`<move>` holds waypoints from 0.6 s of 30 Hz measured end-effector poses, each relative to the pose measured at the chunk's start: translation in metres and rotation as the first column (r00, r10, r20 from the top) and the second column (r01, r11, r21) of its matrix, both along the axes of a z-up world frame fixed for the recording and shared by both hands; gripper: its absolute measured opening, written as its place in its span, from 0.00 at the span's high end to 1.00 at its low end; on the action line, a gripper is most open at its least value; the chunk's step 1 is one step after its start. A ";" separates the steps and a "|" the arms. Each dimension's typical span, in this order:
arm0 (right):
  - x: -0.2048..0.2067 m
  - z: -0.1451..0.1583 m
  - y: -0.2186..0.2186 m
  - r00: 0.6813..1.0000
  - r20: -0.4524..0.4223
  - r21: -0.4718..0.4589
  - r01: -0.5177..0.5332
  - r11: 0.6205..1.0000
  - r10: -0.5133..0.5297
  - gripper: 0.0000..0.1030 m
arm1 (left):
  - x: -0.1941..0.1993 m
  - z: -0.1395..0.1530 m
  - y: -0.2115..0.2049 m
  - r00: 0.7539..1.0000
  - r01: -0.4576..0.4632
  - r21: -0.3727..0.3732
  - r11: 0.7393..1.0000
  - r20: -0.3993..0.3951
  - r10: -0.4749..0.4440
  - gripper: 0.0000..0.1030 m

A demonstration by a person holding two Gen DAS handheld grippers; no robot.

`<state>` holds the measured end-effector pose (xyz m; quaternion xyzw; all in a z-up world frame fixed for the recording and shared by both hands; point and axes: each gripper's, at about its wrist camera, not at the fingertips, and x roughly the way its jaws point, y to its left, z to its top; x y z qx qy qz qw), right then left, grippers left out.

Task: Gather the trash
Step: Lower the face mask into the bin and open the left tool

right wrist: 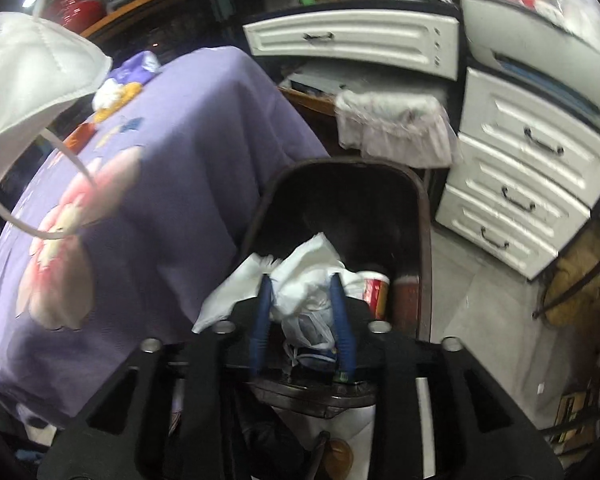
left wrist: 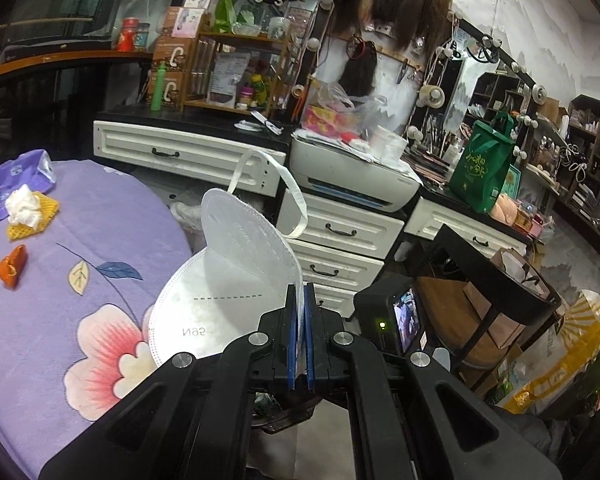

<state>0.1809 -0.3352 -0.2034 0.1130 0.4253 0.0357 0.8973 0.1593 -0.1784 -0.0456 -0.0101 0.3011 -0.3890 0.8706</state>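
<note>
My left gripper point(left wrist: 299, 292) is shut on a white N95 face mask point(left wrist: 236, 272), held in the air beside the purple flowered table point(left wrist: 100, 320); the mask also shows at the upper left of the right wrist view point(right wrist: 32, 76). My right gripper point(right wrist: 300, 284) has its jaws apart around crumpled white plastic and tissue point(right wrist: 304, 276), directly over the open dark trash bin point(right wrist: 340, 200). I cannot tell if the pads press the plastic. A red and white cup point(right wrist: 374, 288) lies in the bin. On the table lie a white tissue wad point(left wrist: 22, 204), yellow foam netting point(left wrist: 40, 220), an orange scrap point(left wrist: 12, 266) and a purple packet point(left wrist: 20, 176).
White drawer units point(left wrist: 340, 248) and a printer point(left wrist: 356, 176) stand behind the table. A lined bin with a white bag point(right wrist: 392, 124) sits by the drawers. A black stand with paper bags point(left wrist: 496, 292) is at the right, and a green tote point(left wrist: 484, 164) sits on the counter.
</note>
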 end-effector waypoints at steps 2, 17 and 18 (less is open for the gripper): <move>-0.004 -0.003 -0.007 1.000 -0.003 0.020 0.028 0.999 -0.028 0.55 | 0.002 -0.005 -0.010 1.000 0.016 0.022 1.000 -0.003 -0.016 0.96; -0.060 0.016 -0.072 0.979 0.035 0.000 0.201 0.980 -0.201 0.50 | 0.017 -0.057 -0.088 0.989 0.138 0.167 0.976 -0.082 -0.126 0.96; -0.065 0.016 -0.077 0.977 0.036 0.004 0.211 0.977 -0.211 0.50 | 0.019 -0.063 -0.091 0.987 0.142 0.174 0.975 -0.096 -0.126 0.96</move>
